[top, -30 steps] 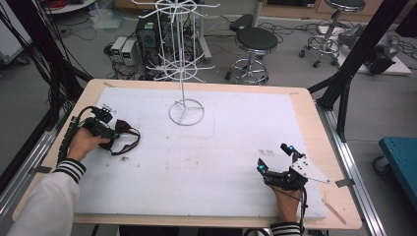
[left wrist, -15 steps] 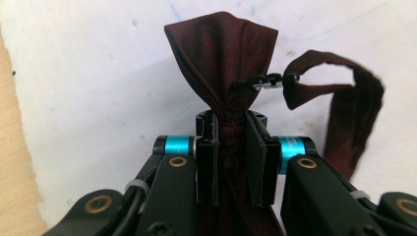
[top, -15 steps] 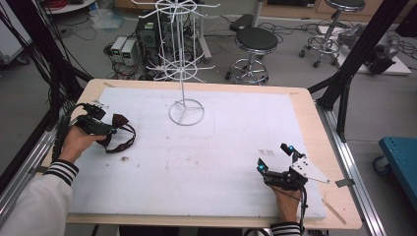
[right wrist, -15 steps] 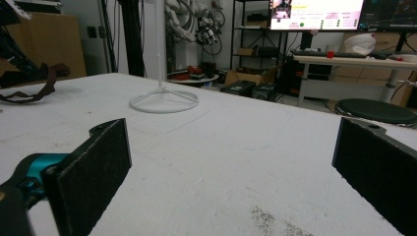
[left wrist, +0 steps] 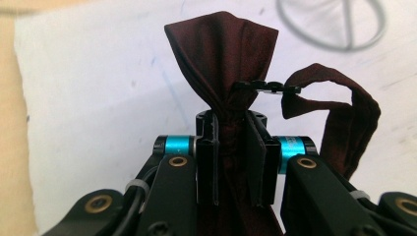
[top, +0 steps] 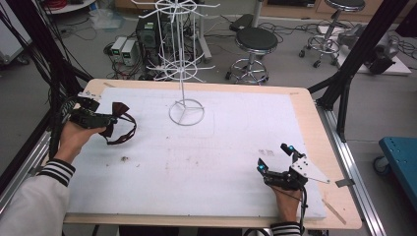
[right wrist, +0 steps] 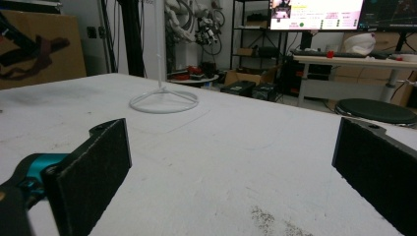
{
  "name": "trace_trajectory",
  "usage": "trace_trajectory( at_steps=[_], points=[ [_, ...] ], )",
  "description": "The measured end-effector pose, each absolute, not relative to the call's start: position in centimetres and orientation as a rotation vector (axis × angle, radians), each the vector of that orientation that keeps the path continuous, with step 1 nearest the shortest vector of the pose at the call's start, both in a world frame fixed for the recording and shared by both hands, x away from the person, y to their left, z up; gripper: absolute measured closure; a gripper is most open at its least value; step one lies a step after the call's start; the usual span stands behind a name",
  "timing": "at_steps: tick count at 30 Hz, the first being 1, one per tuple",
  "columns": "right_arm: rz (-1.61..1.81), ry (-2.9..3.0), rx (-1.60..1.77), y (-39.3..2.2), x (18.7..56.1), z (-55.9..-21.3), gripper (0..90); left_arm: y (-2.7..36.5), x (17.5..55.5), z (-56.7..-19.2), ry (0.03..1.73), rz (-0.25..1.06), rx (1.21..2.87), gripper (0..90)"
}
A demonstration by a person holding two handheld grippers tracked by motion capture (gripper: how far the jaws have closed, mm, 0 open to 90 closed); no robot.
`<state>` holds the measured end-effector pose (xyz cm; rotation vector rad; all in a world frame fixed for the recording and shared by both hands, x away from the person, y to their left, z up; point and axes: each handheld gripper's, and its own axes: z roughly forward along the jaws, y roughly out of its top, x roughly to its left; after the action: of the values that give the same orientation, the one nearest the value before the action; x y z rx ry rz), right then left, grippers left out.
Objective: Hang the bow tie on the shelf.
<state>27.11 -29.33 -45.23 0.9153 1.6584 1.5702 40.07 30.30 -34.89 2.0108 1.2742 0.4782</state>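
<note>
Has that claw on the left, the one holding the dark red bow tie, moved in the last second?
Yes. The left claw with the bow tie has drifted farther from the white wire stand's ring base, toward the table's left edge and slightly away from the person.

Dark maroon fabric bow tie (left wrist: 231, 54); black gripper (left wrist: 231, 147) with teal joints; white wire rack stand (top: 186, 110); white-covered surface (top: 206, 162), tan wooden rim; black-and-white striped cuff (top: 58, 169).
</note>
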Motion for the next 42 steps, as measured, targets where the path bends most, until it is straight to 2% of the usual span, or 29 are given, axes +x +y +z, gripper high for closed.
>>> trace_trajectory(
  at_steps=[20, 42],
  points=[
    [1.570, 1.658, 0.917, -29.3, 27.1, -45.2, 0.6, 27.4, 40.0, -30.2, 1.156, 0.528, 1.883, 76.7],
    [1.573, 1.658, 0.917, -29.3, 27.1, -45.2, 0.5, 23.5, 41.0, -25.5, 1.072, 0.612, 1.822, 76.7]
  ],
)
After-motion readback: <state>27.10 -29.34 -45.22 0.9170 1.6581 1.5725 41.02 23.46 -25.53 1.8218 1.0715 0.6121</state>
